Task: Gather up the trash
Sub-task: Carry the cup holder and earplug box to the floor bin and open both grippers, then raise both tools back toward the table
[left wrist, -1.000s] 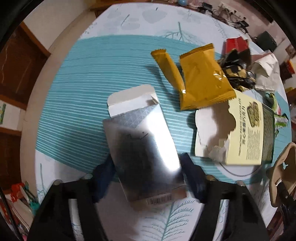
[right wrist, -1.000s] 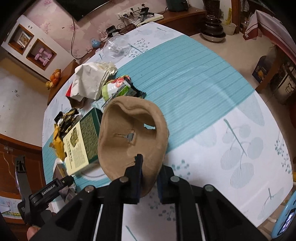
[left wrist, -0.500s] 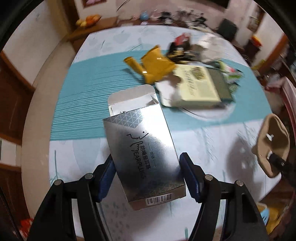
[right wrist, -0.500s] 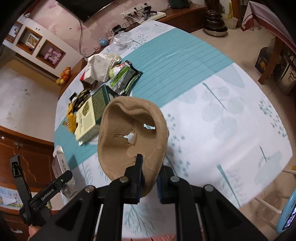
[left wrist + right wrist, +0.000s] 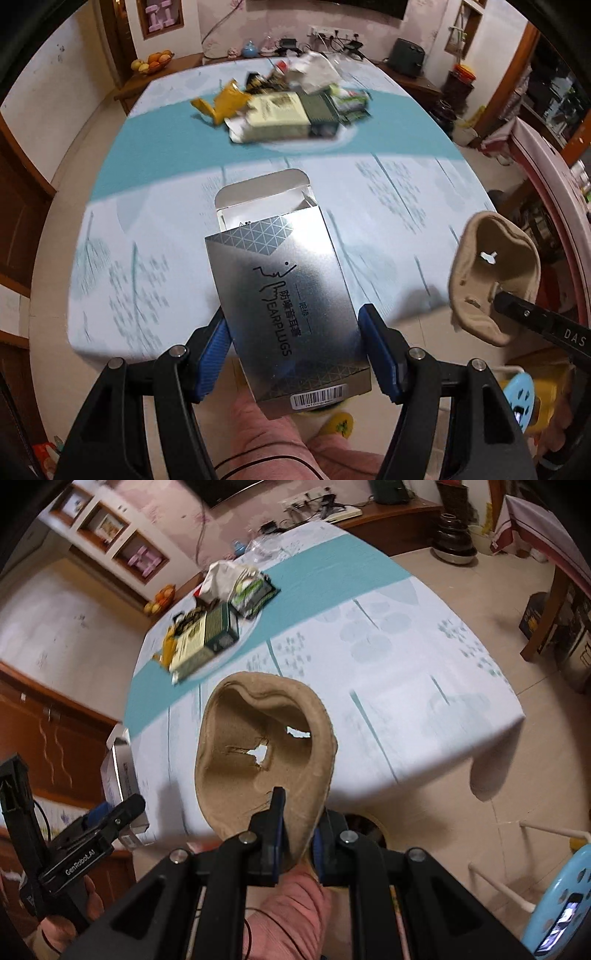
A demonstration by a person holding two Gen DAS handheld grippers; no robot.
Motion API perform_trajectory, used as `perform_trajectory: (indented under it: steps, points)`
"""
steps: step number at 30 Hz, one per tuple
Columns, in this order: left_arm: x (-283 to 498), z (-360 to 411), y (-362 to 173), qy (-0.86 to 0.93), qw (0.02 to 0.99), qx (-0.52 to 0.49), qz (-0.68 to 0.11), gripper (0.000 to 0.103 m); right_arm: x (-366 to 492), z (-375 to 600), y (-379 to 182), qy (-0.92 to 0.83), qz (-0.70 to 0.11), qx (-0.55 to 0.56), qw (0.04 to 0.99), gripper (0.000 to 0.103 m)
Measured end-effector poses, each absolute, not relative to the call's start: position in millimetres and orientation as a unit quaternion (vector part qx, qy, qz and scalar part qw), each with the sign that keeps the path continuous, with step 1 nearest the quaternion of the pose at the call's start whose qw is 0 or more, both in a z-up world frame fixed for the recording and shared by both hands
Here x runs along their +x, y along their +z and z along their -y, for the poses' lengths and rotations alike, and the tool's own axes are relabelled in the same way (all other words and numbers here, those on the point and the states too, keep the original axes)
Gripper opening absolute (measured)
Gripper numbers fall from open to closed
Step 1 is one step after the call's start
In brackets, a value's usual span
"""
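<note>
The left hand-held gripper (image 5: 293,350) clamps a silver earplug box (image 5: 280,295) by its sides at the lower centre of the left wrist view, top flap open. The right hand-held gripper (image 5: 297,836) pinches the rim of a brown moulded-pulp insert (image 5: 258,753) at the centre of its view. More trash (image 5: 284,107) lies heaped on the desk (image 5: 388,192), upper centre of the left view.

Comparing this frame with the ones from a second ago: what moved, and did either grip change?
Both tongs drew back from the trash pile toward the table's near edge, carrying their loads; the pile now looks far off. The left tongs still clamp the silver earplug box, the right tongs the brown pulp tray. The pile stays untouched.
</note>
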State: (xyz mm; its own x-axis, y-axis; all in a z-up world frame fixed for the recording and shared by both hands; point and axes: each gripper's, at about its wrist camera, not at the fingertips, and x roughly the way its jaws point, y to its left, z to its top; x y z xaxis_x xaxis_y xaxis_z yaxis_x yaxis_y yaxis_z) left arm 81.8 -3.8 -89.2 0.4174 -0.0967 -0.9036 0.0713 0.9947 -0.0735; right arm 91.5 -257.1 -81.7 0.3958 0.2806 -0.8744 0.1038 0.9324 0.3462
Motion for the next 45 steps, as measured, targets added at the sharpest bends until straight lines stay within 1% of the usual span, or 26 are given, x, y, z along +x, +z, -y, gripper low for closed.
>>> perform_trajectory:
  steps: [4,8,16,21,25,32,36,39,40,41,42,43,44,45]
  points:
    - [49,24,-104,-0.060,0.832,-0.004,-0.551,0.066,61,264,-90,0.070,-0.564,0.151,0.809,0.012]
    - [20,46,-121,-0.083,0.820,0.030,-0.566,0.066,36,267,-107,0.077,-0.584,0.144,0.795,0.012]
    - [-7,76,-167,-0.132,0.785,0.088,-0.599,0.067,3,267,-180,0.049,-0.637,0.168,0.751,0.013]
    - [-10,82,-221,-0.164,0.755,0.117,-0.624,0.067,-9,259,-228,0.016,-0.665,0.164,0.728,0.013]
    - [-9,81,-272,-0.191,0.733,0.144,-0.637,0.067,-16,252,-278,-0.018,-0.681,0.159,0.714,0.013]
    - [2,80,-362,-0.234,0.717,0.201,-0.625,0.067,-16,240,-376,-0.067,-0.697,0.171,0.693,0.013]
    - [7,80,-396,-0.246,0.718,0.223,-0.611,0.067,-13,235,-424,-0.083,-0.694,0.189,0.690,0.013]
    - [17,81,-414,-0.253,0.718,0.226,-0.607,0.068,-10,235,-450,-0.088,-0.689,0.218,0.686,0.014]
    - [20,81,-417,-0.252,0.718,0.228,-0.607,0.068,-9,236,-456,-0.086,-0.685,0.234,0.684,0.015]
    - [23,80,-421,-0.251,0.717,0.230,-0.608,0.071,-7,236,-461,-0.085,-0.682,0.246,0.684,0.020]
    - [26,79,-425,-0.251,0.717,0.231,-0.608,0.077,-6,236,-465,-0.085,-0.677,0.255,0.685,0.025]
    - [29,78,-426,-0.251,0.719,0.231,-0.606,0.081,-5,236,-468,-0.086,-0.672,0.262,0.688,0.032]
    - [32,77,-426,-0.250,0.722,0.230,-0.603,0.089,-6,236,-469,-0.087,-0.666,0.267,0.691,0.034]
    - [33,76,-425,-0.249,0.726,0.228,-0.599,0.096,-6,236,-469,-0.088,-0.661,0.274,0.693,0.034]
